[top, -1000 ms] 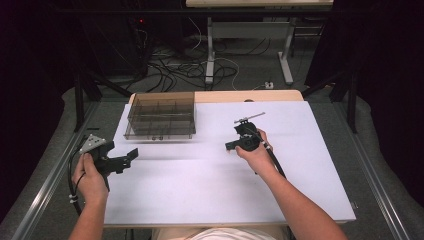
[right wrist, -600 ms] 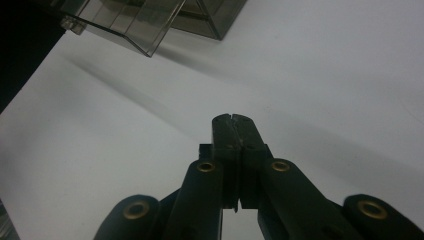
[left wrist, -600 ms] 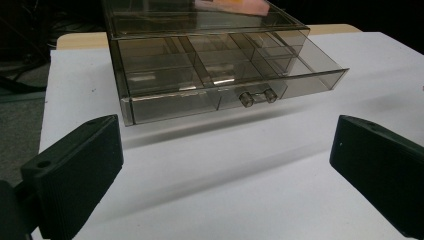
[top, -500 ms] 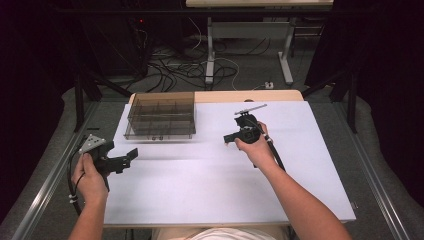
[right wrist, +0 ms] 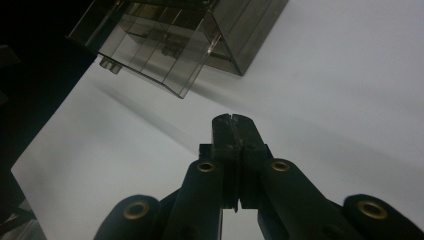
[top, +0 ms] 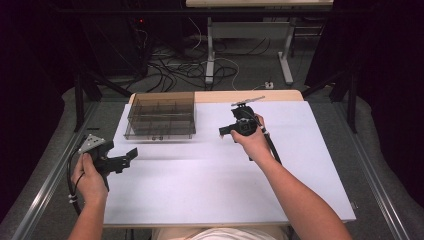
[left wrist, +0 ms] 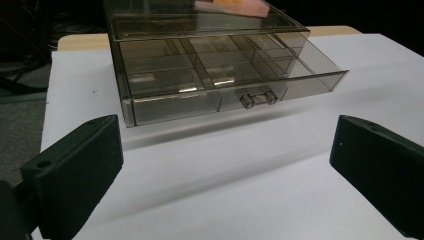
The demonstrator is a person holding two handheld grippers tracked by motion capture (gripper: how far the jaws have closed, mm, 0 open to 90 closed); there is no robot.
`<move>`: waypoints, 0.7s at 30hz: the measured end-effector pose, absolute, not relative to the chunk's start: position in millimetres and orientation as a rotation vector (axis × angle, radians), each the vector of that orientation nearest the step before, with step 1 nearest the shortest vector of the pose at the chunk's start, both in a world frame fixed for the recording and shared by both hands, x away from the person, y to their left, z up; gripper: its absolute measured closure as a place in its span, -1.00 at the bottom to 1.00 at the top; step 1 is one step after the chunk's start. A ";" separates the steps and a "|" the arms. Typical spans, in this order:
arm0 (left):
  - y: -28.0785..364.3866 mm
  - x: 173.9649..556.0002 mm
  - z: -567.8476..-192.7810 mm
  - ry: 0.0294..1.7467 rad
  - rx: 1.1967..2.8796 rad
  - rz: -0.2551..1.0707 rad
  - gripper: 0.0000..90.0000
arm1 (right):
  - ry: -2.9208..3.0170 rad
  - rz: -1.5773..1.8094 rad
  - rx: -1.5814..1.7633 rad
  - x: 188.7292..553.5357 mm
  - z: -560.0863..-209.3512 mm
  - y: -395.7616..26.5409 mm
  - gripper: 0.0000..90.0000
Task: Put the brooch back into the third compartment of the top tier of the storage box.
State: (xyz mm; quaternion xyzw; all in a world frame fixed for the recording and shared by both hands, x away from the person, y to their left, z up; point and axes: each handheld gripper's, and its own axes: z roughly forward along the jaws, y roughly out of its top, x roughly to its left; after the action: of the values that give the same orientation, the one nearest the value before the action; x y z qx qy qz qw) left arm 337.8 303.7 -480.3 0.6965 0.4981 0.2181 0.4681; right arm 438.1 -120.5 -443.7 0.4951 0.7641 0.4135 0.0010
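A: What lies on the white rectangular surface (top: 210,190)?
B: A smoke-tinted transparent plastic drawer box (top: 161,115), at the far left of the sheet. Its lower drawer (left wrist: 235,87) stands pulled out toward the near side, showing internal dividers and a small two-knobbed clear handle (left wrist: 258,98) on its front. Something pink and yellow sits on the box's top, blurred in the left tool view.

A: Where is the left black two-jaw tool (top: 131,154)?
B: Held in the person's left hand (top: 89,177) at the near left edge of the surface, pointing right and toward the box. A grey three-cornered plate (top: 90,143) tops it. In its own view the two ribbed jaws stand wide apart, with nothing between them; the drawer front lies beyond, well apart from them.

A: And the right black two-jaw tool (top: 222,132)?
B: Held in the right hand (top: 255,143) over the far middle of the surface, to the right of the box and apart from it, pointing left. In its own view (right wrist: 233,122) the jaws are pressed together, holding nothing, above bare white surface, with the open drawer's corner farther off.
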 end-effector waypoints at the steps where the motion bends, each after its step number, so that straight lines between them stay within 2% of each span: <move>1: 303.8 337.8 -480.3 1.221 1.708 0.535 -0.98 | 2.398 1.294 1.559 438.3 -442.2 -120.0 1.00; 21: 304.3 338.0 -480.1 1.222 1.704 0.534 -0.98 | 2.321 1.427 1.634 448.6 -421.8 -112.6 1.00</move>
State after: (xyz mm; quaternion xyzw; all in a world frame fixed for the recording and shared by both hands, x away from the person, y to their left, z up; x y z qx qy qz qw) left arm 338.0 304.3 -480.1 0.6954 0.4985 0.2180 0.4696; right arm 448.6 -112.6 -421.8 0.5141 0.7305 0.4491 -0.0178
